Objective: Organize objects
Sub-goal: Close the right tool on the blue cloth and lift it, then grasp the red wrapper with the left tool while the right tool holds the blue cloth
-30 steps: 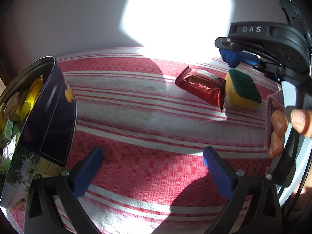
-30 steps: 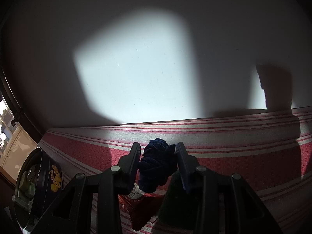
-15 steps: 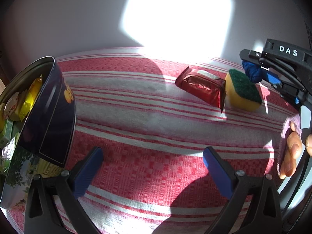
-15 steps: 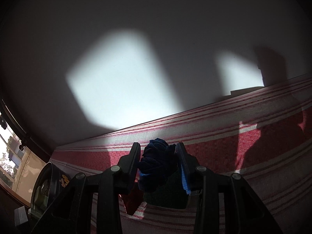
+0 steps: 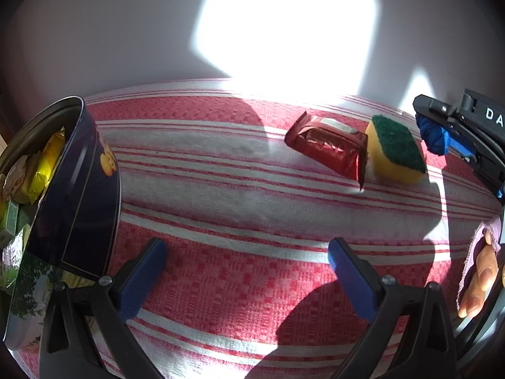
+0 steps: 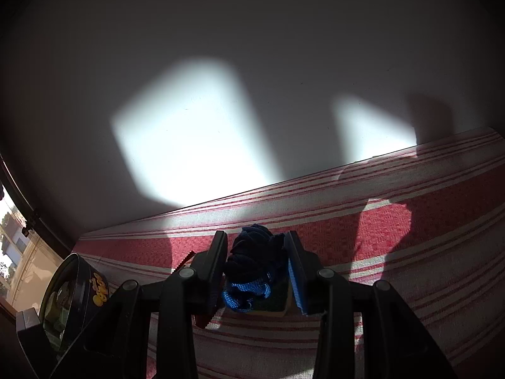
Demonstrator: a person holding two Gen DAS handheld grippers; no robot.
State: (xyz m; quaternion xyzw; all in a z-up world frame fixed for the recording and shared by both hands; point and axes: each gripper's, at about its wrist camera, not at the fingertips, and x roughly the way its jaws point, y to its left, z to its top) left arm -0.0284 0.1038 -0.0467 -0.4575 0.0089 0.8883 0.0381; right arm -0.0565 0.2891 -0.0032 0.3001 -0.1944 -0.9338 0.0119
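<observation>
My right gripper (image 6: 256,267) is shut on a bundled dark blue cloth (image 6: 252,262), held above the striped cloth. The left wrist view shows that same gripper (image 5: 442,135) at the far right with the blue cloth (image 5: 433,135) in its jaws, just right of a yellow sponge with a green top (image 5: 396,150). A red foil packet (image 5: 328,147) lies beside the sponge on its left. My left gripper (image 5: 243,271) hovers open over the red and white tablecloth (image 5: 221,189), nothing between its fingers. A dark round tin (image 5: 79,189) full of wrapped items stands at the left.
A white wall rises behind the table's far edge, lit by sun patches. A hand (image 5: 479,278) with a pinkish sleeve holds the right tool at the right edge. The tin (image 6: 74,287) shows at the lower left of the right wrist view, a window beyond it.
The right gripper with the blue cloth has moved to the right, past the sponge, and rolled slightly. The left gripper has stayed put and open.
</observation>
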